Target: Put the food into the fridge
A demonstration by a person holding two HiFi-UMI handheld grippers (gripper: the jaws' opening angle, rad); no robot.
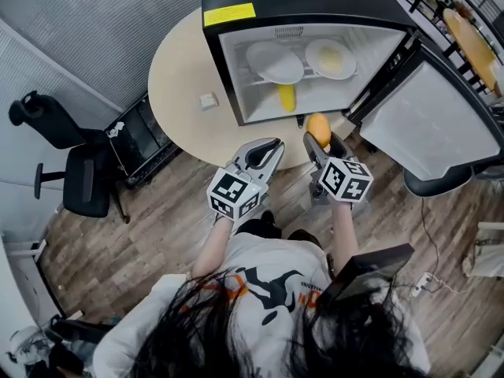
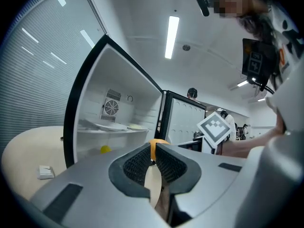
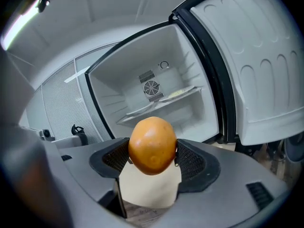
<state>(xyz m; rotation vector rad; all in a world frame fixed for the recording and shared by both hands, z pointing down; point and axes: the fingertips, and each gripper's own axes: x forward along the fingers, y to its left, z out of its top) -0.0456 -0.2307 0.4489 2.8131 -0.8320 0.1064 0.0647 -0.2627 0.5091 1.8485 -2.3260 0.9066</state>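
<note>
My right gripper [image 1: 320, 140] is shut on an orange fruit [image 1: 318, 128], held just in front of the open mini fridge [image 1: 236, 85]. In the right gripper view the orange fruit [image 3: 152, 145] sits clamped between the pads, with the fridge [image 3: 109, 118] cavity behind it. My left gripper [image 1: 268, 150] hangs beside it, shut with nothing in it; its jaws [image 2: 153, 163] meet in the left gripper view. Inside the fridge a shelf carries two white plates [image 1: 275, 61] [image 1: 331, 57], one with pale food. A yellow item [image 1: 286, 98] lies on the fridge floor.
The fridge stands on a round beige table [image 1: 177, 77], and its door [image 1: 437, 124] is swung open to the right. A small white object [image 1: 208, 100] lies on the table left of the fridge. A black office chair [image 1: 75, 172] stands at the left.
</note>
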